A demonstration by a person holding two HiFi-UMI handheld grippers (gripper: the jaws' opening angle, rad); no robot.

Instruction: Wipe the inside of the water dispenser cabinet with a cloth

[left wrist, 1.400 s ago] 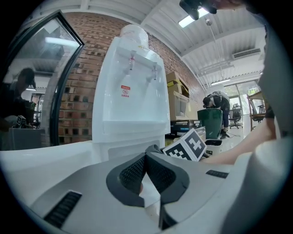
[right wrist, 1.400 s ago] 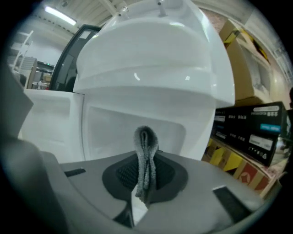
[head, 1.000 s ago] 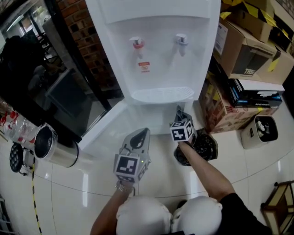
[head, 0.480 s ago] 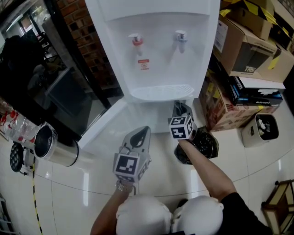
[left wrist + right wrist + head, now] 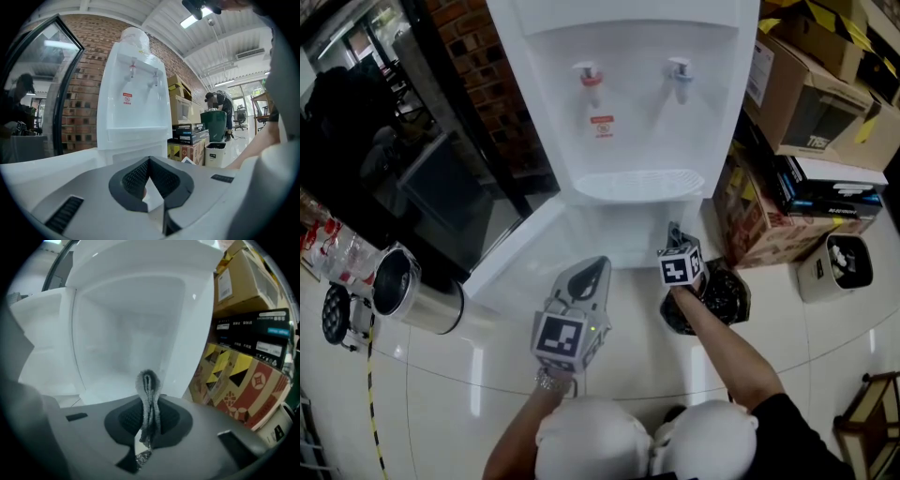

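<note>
**A:** While both grippers are held low in front of the white water dispenser point(image 5: 628, 94), what sits furthest left?

**B:** The cabinet door point(image 5: 517, 255), which is white and swung open to the left. Just right of it is the left gripper point(image 5: 149, 161). Its jaws are pressed together with nothing between them. It points at the dispenser from farther back, well apart from the opening.

**A:** And the cabinet itself?

**B:** The cabinet point(image 5: 126, 324) is the open compartment under the drip tray. It is a pale, bare white hollow, and no dirt can be made out in it.

**A:** Where is the cloth?

**B:** To the right, pinched in the right gripper point(image 5: 149, 411), whose jaws are closed on it. The cloth point(image 5: 148, 385) is grey and ribbed, folded into a narrow strip. Its long axis runs along the jaws, and the looped end pokes out past the tips.

**A:** Which way does the cabinet lie from those fingers?

**B:** Straight ahead. This gripper is the nearer one, right at the mouth of the opening but not yet touching a wall. I judge that a forward push would bring the loop against the inside. Stacked cardboard boxes point(image 5: 243, 357) stand close on the right.
</note>
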